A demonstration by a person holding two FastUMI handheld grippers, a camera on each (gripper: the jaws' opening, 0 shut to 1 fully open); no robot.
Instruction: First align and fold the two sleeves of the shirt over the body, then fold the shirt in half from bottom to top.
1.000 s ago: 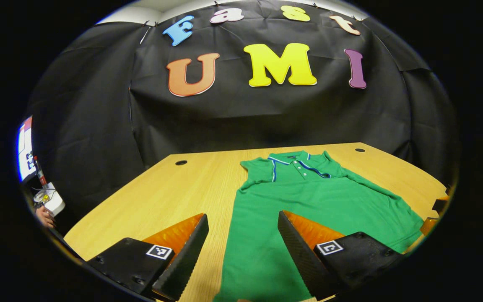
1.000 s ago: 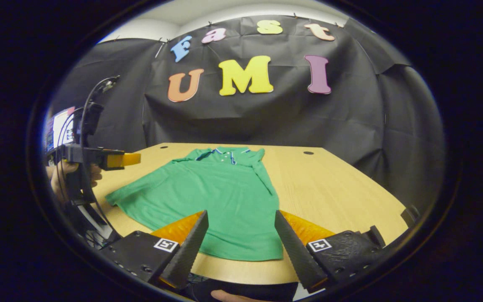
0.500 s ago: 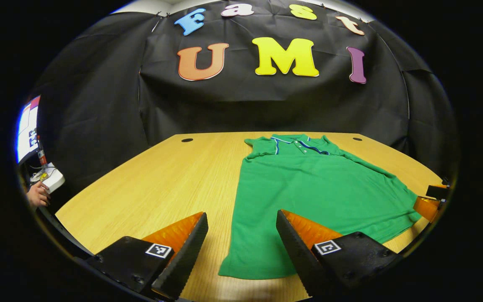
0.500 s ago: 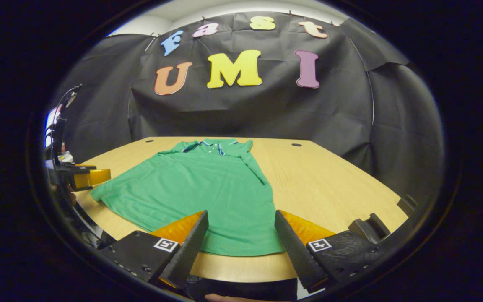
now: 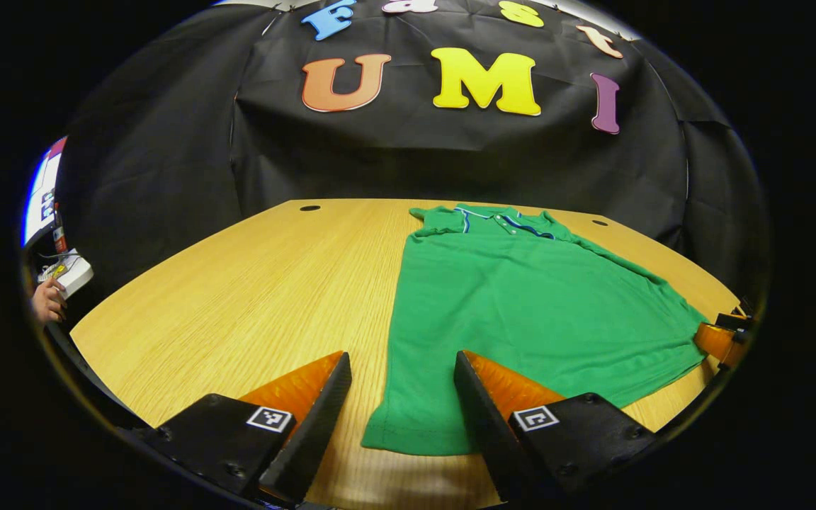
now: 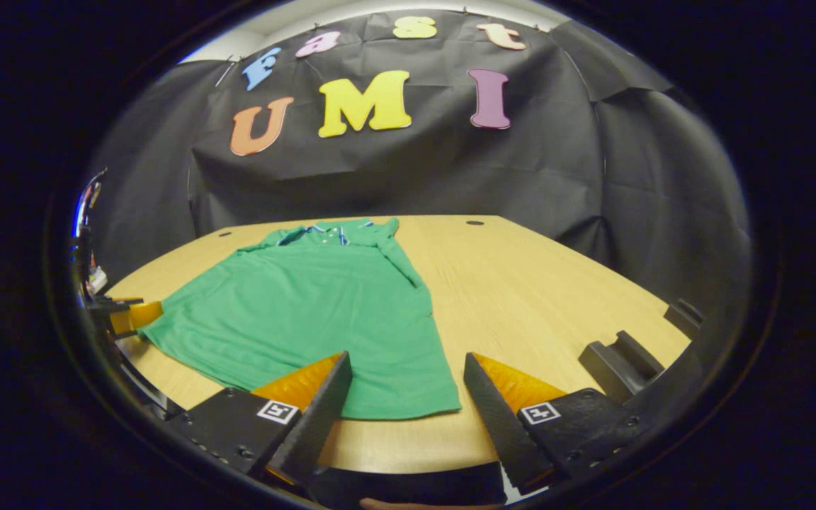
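Observation:
A green polo shirt (image 5: 528, 297) lies flat on the wooden table (image 5: 259, 283), collar at the far end, both sleeves lying folded in over the body. In the left gripper view my left gripper (image 5: 401, 414) is open just above the near hem, straddling its left corner. In the right gripper view the shirt (image 6: 309, 312) spreads to the left, and my right gripper (image 6: 404, 404) hangs open over the hem's right corner. The right gripper (image 5: 720, 341) shows by the far hem corner in the left gripper view, and the left gripper (image 6: 132, 315) at the shirt's left edge in the right gripper view.
Bare table (image 6: 535, 290) stretches to the right of the shirt, with a black holder (image 6: 620, 358) at its near right edge. Off the table's left edge are a lit screen (image 5: 40, 191), a white device (image 5: 68, 273) and a person's hand (image 5: 47, 301).
Both grippers have drawn back toward the table's near edge and dropped lower, so the hem corners now sit between their fingers. The left gripper came down from a raised position. The shirt has not moved.

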